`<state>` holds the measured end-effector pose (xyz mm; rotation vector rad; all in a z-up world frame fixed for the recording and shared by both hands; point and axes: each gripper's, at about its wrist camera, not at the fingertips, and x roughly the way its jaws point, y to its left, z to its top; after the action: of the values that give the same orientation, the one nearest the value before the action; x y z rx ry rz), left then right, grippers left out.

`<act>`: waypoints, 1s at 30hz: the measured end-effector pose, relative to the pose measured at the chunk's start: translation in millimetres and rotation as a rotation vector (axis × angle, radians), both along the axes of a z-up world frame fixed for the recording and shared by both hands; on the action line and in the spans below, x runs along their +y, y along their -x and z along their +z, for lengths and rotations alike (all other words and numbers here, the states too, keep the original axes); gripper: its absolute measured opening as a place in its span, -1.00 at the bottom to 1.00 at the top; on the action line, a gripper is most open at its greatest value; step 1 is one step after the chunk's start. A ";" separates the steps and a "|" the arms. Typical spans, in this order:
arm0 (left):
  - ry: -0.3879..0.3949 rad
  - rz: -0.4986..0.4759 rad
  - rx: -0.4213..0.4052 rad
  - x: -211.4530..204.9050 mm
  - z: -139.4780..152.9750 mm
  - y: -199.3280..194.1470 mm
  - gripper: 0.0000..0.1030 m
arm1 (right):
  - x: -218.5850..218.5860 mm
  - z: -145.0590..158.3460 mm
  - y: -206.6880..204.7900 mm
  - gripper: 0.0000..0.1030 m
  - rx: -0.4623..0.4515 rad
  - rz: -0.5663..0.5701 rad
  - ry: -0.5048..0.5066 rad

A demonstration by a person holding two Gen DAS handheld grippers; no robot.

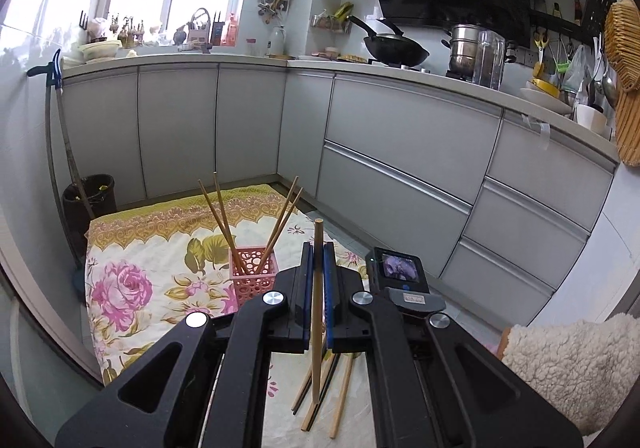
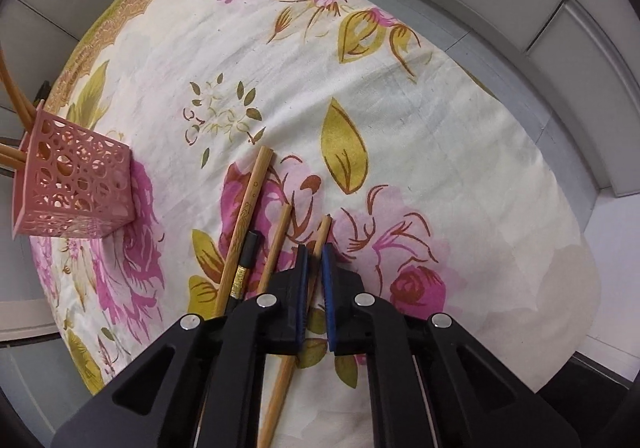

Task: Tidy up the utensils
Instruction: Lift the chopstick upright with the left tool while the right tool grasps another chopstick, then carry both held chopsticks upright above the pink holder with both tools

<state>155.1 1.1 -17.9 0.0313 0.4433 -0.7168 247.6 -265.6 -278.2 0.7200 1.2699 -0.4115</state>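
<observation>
My left gripper [image 1: 318,248] is shut on a wooden chopstick [image 1: 317,288], held upright above the table. A pink perforated holder [image 1: 253,275] with several wooden chopsticks [image 1: 224,216] stands just left of it; it also shows in the right wrist view [image 2: 76,184]. Several loose chopsticks [image 1: 320,396] lie on the cloth below the left gripper. My right gripper [image 2: 315,252] is low over the loose chopsticks, its jaws close around a wooden chopstick [image 2: 320,238] that lies on the cloth. A black chopstick [image 2: 246,260] and other wooden ones [image 2: 248,208] lie to its left.
The table wears a floral cloth [image 2: 440,128]. Grey kitchen cabinets [image 1: 400,152] run behind and to the right. A black bin [image 1: 89,204] stands at the table's far left corner. A fleece-covered seat [image 1: 572,364] is at the right.
</observation>
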 end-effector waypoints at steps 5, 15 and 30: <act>0.037 0.031 0.000 6.2 2.3 -1.9 -0.93 | -5.0 18.5 40.8 -0.88 -0.142 0.024 0.034; 0.070 0.059 0.003 5.9 8.3 -4.6 -0.93 | -10.6 73.8 113.3 -0.89 -0.371 0.093 0.103; 0.094 0.150 -0.099 -17.4 50.1 -43.2 -0.93 | -13.1 168.4 170.3 -0.91 -0.618 0.188 0.141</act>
<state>198.2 -16.3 32.2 -0.0539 0.3131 -0.5846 77.4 -278.6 -109.8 0.5419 0.7063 -0.1044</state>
